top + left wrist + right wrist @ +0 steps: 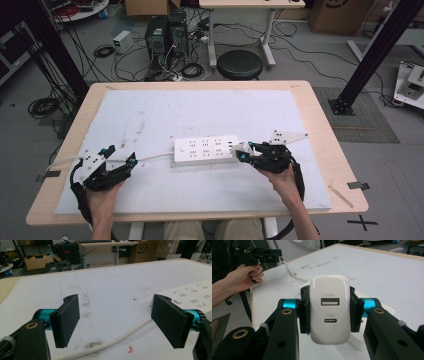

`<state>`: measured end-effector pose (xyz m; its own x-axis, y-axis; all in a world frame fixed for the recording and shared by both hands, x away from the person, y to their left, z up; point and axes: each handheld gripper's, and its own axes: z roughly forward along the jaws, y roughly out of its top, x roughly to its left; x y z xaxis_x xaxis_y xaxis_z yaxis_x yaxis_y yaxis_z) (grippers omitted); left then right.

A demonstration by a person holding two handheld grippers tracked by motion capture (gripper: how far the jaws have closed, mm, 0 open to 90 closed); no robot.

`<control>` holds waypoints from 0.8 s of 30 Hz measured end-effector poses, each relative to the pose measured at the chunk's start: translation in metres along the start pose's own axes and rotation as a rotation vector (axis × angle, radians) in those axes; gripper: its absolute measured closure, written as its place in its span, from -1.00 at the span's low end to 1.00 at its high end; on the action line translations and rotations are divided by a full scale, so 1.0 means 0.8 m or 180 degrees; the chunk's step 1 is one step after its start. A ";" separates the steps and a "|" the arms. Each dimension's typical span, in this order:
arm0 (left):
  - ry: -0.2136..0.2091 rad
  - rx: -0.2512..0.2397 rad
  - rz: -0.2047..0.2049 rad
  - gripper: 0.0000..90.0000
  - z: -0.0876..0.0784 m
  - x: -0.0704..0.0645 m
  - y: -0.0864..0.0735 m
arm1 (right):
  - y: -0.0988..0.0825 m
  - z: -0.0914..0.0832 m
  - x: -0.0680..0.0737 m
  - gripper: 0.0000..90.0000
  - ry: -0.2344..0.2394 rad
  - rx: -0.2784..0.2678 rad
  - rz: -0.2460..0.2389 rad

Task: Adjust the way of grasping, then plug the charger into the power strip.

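Room: grey floor behind the table, with a black round stool (240, 64), computer towers (165, 34) and many loose cables.
Surface: wooden table (320, 125) covered by a white mat (150, 115) with dark scuff marks.
Power strip (206, 149): white, it lies flat near the middle of the mat; its white cord (117, 340) runs toward the left gripper.
Hard to see: the strip's right end is covered by the right gripper and the charger.
Left gripper (117, 159): jaws released and wide apart, with nothing between them; the cord passes on the mat below them.
Right gripper (329, 308): jaws clenched on the white USB charger (329, 310) from both sides, just at the strip's right end; its ports face the camera.
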<state>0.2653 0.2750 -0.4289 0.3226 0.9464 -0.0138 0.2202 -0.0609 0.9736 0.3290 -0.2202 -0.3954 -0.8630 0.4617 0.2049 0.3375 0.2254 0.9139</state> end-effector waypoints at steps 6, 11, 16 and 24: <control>0.0009 -0.0010 0.0007 -0.48 -0.003 0.000 -0.001 | 0.003 0.000 -0.002 0.40 0.0022 0.0032 -0.0003; -0.0019 -0.0024 0.0055 -0.48 -0.007 -0.008 -0.005 | 0.030 0.004 -0.012 0.40 0.0020 0.0212 -0.0120; -0.0027 -0.0021 0.0064 -0.47 -0.008 -0.010 -0.008 | 0.051 0.013 -0.019 0.40 0.0024 0.0381 -0.0257; -0.0014 -0.0030 0.0078 -0.47 -0.005 -0.015 -0.011 | 0.082 0.031 -0.030 0.40 0.0062 0.0652 -0.0501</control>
<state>0.2558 0.2651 -0.4366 0.3320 0.9432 0.0091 0.2036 -0.0811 0.9757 0.3813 -0.1952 -0.3491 -0.9174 0.3910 0.0742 0.2658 0.4633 0.8454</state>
